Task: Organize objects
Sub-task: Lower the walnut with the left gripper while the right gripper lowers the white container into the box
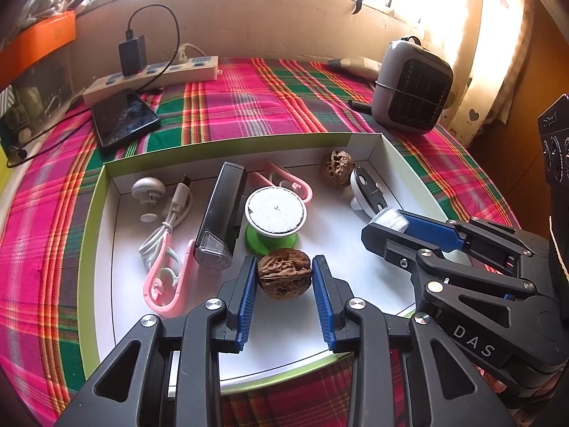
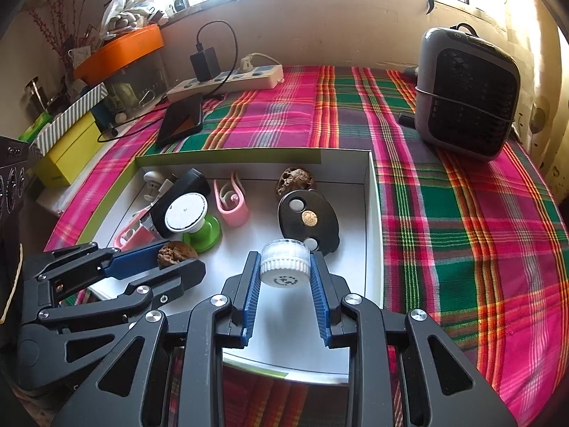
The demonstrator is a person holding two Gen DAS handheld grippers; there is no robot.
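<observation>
Tray (image 1: pixel 106 249): white, on plaid cloth; both grippers inside, side by side.
Left gripper (image 1: pixel 284 275): clamped on near walnut (image 1: pixel 283 277), left-centre.
Right gripper (image 2: pixel 284 267): clamped on small white jar (image 2: pixel 284 265), right-centre, upright.

Over a white tray (image 2: pixel 373 192) on a plaid-covered tabletop (image 2: pixel 462 235), the right claw (image 2: pixel 284 270) clamps a small white ribbed-cap jar (image 2: pixel 284 265), while the left claw (image 2: pixel 174 258) grips a walnut (image 2: pixel 176 252) beside a green-based round holder (image 2: pixel 202 235).
</observation>
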